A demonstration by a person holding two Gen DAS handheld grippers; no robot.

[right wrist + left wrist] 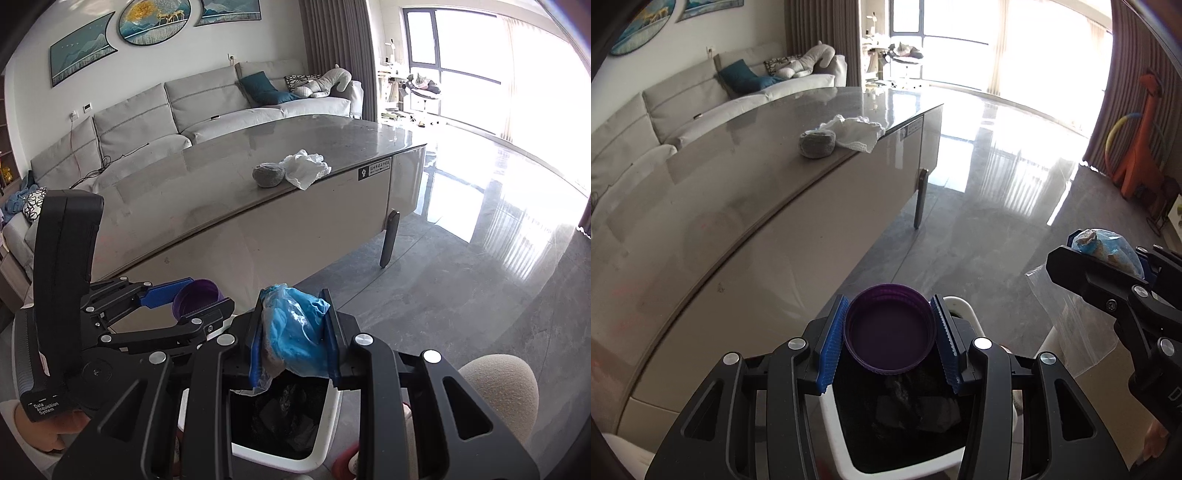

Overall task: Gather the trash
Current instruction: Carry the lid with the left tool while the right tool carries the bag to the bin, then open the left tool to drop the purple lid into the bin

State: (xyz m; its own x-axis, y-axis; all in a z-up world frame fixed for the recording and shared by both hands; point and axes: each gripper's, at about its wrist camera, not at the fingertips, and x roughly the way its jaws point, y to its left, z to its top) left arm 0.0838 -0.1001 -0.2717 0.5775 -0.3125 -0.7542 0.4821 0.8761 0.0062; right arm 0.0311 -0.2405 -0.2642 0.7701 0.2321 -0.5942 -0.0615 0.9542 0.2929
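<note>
My left gripper point(889, 334) is shut on a purple plastic lid point(889, 328) and holds it above the white trash bin point(905, 469), which has a black liner and some trash inside. My right gripper point(293, 332) is shut on a crumpled blue plastic wrapper point(295, 332), also over the bin point(288, 452). The right gripper shows in the left wrist view point(1108, 273) at the right; the left gripper shows in the right wrist view point(192, 301) at the left. A grey wad point(817, 144) and a white crumpled cloth point(855, 133) lie on the table near its front edge.
The long grey table point(738, 184) stands left of the bin on dark legs point(919, 199). A grey sofa point(184, 110) runs behind it. Shiny tiled floor point(997, 184) stretches right toward bright windows. An orange toy point(1141, 136) stands far right. A beige stool point(498, 391) is beside the bin.
</note>
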